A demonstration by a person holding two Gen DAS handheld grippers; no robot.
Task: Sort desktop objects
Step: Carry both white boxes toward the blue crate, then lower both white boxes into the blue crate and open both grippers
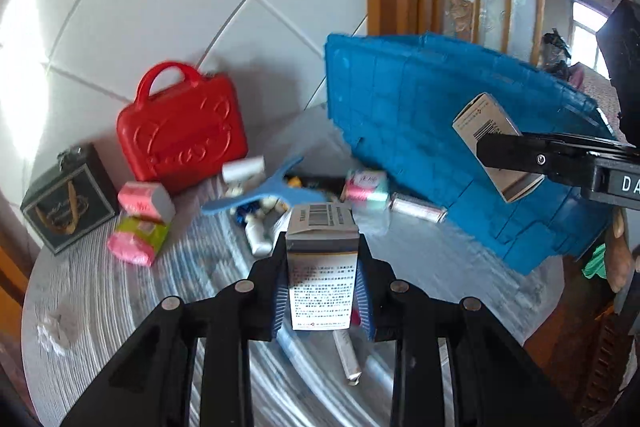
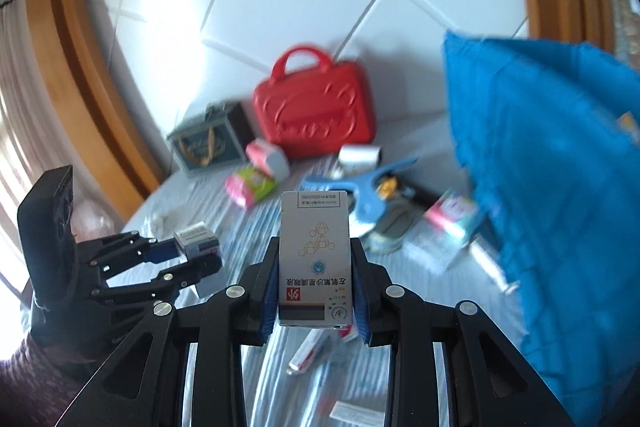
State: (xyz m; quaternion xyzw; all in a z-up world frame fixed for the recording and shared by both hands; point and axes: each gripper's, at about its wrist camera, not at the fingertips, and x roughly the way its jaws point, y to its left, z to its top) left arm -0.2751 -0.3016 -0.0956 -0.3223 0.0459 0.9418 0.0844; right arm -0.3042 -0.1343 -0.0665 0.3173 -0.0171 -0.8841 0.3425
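— Well, what has each tool got?

— The left tool (image 1: 322, 291) is clamped on a small white carton (image 1: 322, 267), upright between its blue pads; the right tool (image 2: 315, 283) squeezes a taller medicine box (image 2: 315, 259) the same way; both are held above the surface (image 1: 100, 291).

— And the rest?

— Scattered beyond: a blue clip (image 1: 264, 193), pink packets (image 1: 146, 201), a red case (image 1: 182, 127) against the tiled wall, a blue crate (image 1: 420, 115) tilted on the right.
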